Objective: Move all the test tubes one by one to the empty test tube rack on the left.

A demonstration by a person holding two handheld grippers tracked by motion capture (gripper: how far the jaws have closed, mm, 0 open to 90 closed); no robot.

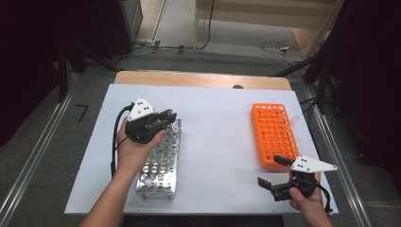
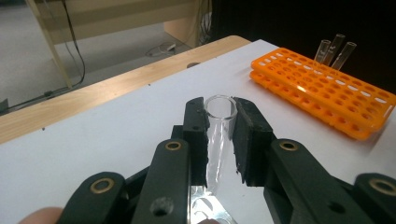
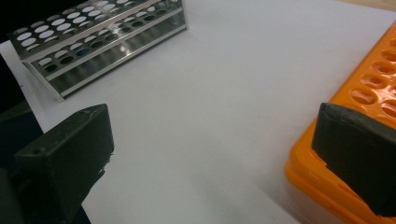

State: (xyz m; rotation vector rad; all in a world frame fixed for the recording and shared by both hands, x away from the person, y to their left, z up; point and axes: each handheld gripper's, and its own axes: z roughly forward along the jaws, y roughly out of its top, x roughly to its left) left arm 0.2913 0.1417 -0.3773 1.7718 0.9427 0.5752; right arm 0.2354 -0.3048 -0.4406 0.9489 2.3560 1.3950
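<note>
While pinched upright between the left gripper point(image 2: 219, 140) pads, clear glass tube point(image 2: 218, 135) hangs with long axis vertical, foot just above a hole at the far end of the perforated steel rack point(image 1: 158, 165). Probably needs a straight drop to seat. Smooth, round-rimmed, likely slippery. Right gripper point(image 1: 275, 172) spread wide and idle, near the glossy orange rack point(image 1: 274, 135) on the white table point(image 1: 217, 142).
</note>
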